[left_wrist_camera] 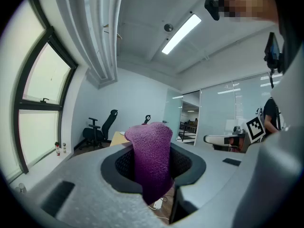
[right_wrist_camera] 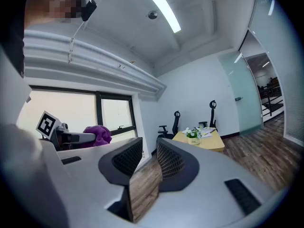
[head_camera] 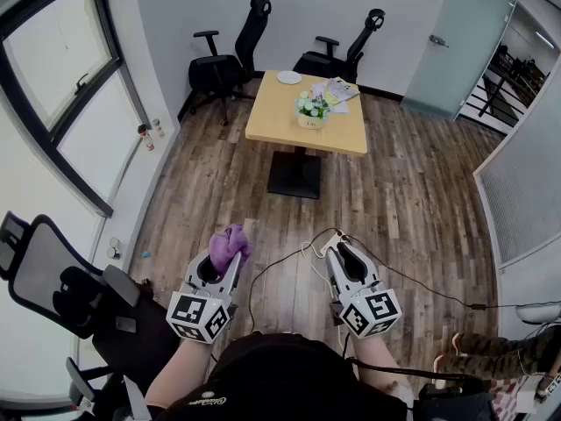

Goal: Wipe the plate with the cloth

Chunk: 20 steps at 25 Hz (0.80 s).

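Observation:
A purple knitted cloth sticks up out of my left gripper, which is shut on it; the cloth fills the space between the jaws in the left gripper view. My right gripper is level with it to the right, jaws a narrow way apart with only floor between them. A small white plate lies at the far end of the wooden table, well ahead of both grippers. The cloth also shows at the left of the right gripper view.
On the table stand a pot of flowers and some papers. Two black office chairs stand behind it, and another chair is close at my left. A cable lies on the wood floor.

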### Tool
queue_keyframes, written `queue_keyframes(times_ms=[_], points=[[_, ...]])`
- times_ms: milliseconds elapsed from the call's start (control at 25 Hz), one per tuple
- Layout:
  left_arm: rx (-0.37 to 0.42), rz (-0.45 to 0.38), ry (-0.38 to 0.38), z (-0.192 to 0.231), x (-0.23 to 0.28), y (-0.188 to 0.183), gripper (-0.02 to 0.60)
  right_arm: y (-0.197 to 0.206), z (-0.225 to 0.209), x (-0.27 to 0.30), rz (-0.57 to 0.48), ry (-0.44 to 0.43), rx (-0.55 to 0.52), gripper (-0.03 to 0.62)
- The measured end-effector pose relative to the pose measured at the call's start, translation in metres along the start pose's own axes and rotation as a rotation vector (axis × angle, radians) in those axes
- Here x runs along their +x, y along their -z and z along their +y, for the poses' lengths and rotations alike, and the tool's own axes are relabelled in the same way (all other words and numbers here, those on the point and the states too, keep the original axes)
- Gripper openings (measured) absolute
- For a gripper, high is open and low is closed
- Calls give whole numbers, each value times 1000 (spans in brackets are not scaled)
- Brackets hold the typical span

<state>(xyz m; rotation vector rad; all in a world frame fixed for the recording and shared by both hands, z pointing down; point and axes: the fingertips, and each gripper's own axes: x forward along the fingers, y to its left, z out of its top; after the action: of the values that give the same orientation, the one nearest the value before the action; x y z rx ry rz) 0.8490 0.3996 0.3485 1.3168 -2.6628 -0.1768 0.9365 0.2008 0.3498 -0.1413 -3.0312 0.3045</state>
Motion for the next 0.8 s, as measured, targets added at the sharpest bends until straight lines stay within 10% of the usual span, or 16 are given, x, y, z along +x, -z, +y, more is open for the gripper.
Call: queue_keyframes(times_ms=[800], points=[[-12, 12, 13, 11, -8, 3, 134, 2, 11, 8, -7, 7, 47, 64]])
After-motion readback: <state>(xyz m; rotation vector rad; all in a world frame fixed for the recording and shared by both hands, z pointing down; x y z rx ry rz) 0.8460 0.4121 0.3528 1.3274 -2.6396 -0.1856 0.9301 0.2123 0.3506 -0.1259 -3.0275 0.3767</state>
